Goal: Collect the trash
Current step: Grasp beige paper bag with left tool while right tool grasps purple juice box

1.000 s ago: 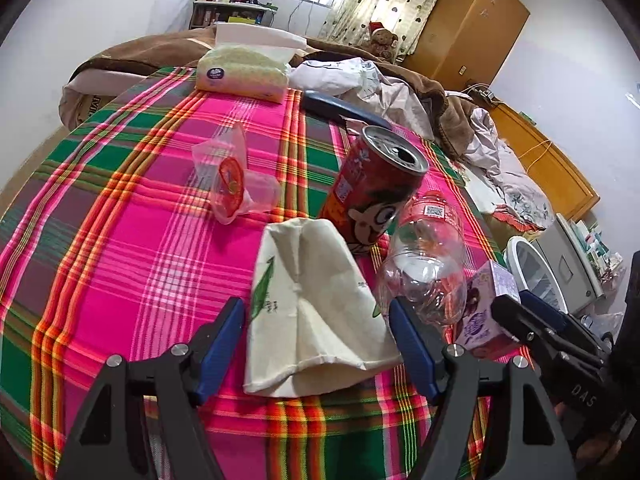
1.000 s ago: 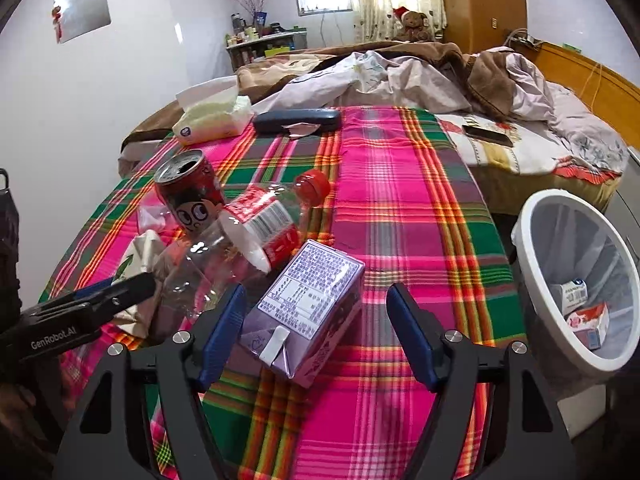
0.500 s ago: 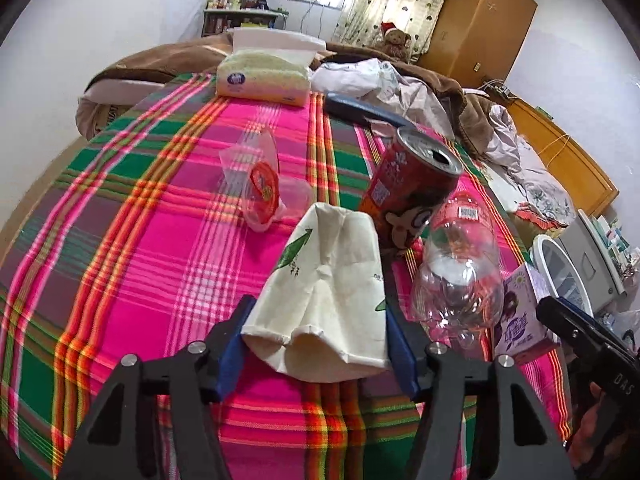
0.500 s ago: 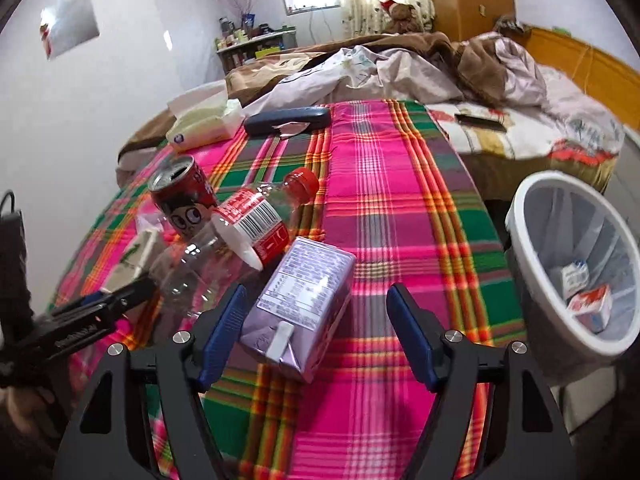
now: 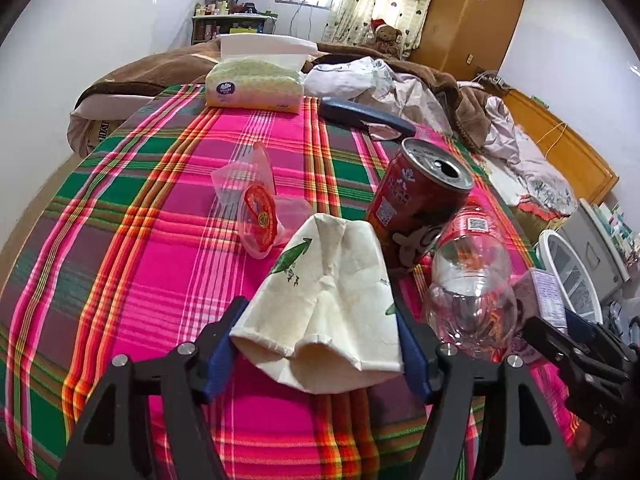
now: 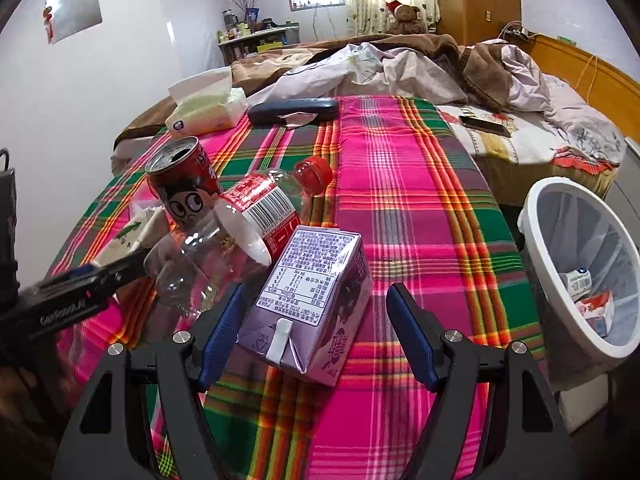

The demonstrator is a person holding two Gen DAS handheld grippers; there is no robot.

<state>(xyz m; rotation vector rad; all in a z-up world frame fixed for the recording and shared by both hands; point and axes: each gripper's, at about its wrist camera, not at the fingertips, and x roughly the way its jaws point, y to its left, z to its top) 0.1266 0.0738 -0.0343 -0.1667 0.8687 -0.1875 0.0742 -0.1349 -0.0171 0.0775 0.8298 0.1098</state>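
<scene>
A flattened cream paper cup [image 5: 332, 280] lies on the plaid tablecloth [image 5: 140, 240]. My left gripper [image 5: 320, 308] has a blue pad against each side of it, and its jaws are opening. Behind the cup stand a red can [image 5: 416, 204] and a clear plastic bottle [image 5: 472, 280] on its side. A purple drink carton [image 6: 316, 276] lies between the jaws of my right gripper [image 6: 316, 288], which are closing. The left pad is close to the carton and a gap shows at the right pad. A clear wrapper [image 5: 256, 204] with a red label lies left of the can.
A white bin [image 6: 536, 208] with a liner and some cartons inside stands off the table's right edge. A tissue pack [image 5: 252, 88] and a dark blue case [image 5: 364, 116] lie at the far end. An unmade bed is behind the table.
My left gripper moved forward and closed around the paper cup, squeezing it, then eased a little wider. The right jaws narrowed slightly around the purple carton.
</scene>
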